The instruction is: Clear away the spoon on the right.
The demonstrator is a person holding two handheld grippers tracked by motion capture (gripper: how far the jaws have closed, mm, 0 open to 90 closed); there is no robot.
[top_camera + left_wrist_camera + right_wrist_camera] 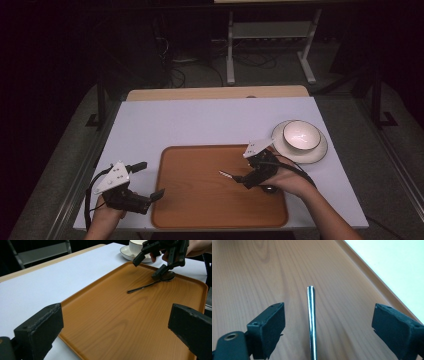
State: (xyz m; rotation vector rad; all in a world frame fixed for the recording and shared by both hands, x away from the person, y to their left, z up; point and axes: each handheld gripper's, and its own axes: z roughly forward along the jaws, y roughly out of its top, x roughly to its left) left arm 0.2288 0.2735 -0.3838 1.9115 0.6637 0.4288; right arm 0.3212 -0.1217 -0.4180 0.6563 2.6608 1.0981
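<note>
The slim polished-steel spoon [150, 284] lies flat on the rectangular wood-grain tray [105, 325], its handle between the spread jaws of the right gripper [328, 325], untouched by either pad. A clean release calls for lifting straight up, keeping the pads clear of the handle. The left gripper [147, 180] waits open beside the tray's near-left edge.

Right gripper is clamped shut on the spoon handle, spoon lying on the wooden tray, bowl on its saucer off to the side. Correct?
Not quite. The right gripper is not clamped: its jaws stand open on either side of the spoon handle without touching it, as the right gripper view shows. The rest holds: the spoon lies on the wooden tray, and the bowl sits on its saucer beside the tray.
</note>
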